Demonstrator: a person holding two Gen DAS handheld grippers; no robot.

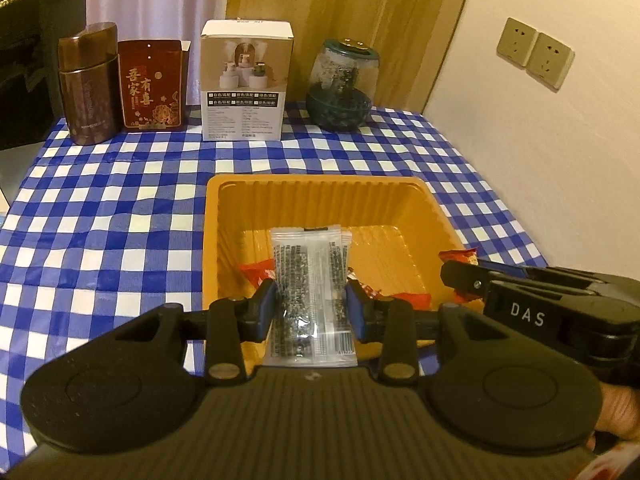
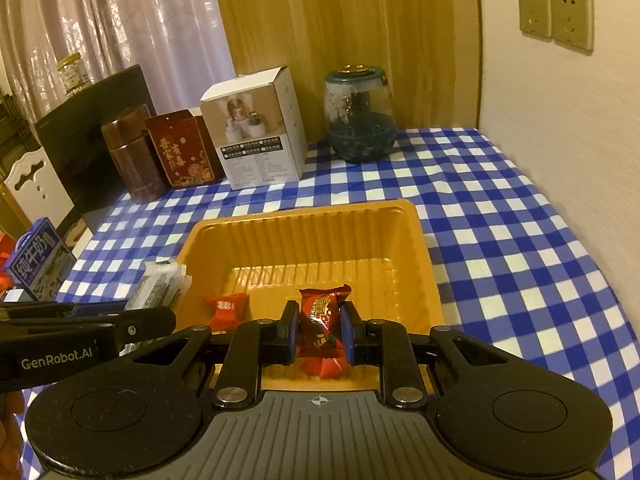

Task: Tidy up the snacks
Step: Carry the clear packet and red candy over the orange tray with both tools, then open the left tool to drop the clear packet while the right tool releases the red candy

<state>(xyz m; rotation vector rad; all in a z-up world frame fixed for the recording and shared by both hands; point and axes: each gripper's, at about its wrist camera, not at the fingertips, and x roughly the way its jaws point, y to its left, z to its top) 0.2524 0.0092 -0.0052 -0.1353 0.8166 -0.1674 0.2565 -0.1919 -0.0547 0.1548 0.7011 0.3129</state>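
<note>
Left gripper [image 1: 312,304] pinches one clear packet [image 1: 310,276], right gripper [image 2: 319,330] one red candy [image 2: 322,312], above one orange tray [image 2: 304,224] containing another red candy [image 2: 226,310].

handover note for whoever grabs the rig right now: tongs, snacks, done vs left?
Left tongs: shut on a clear snack packet with dark filling, held over the orange tray.
Right tongs: shut on a dark red wrapped candy, also over the tray.
Already in the tray: one red candy on the floor, left side; the left wrist view shows more red wrappers under the packet.
Left: release both items into the tray. No other loose snacks show on the checkered tablecloth; the tins, white box and glass jar at the back are untouched.
</note>
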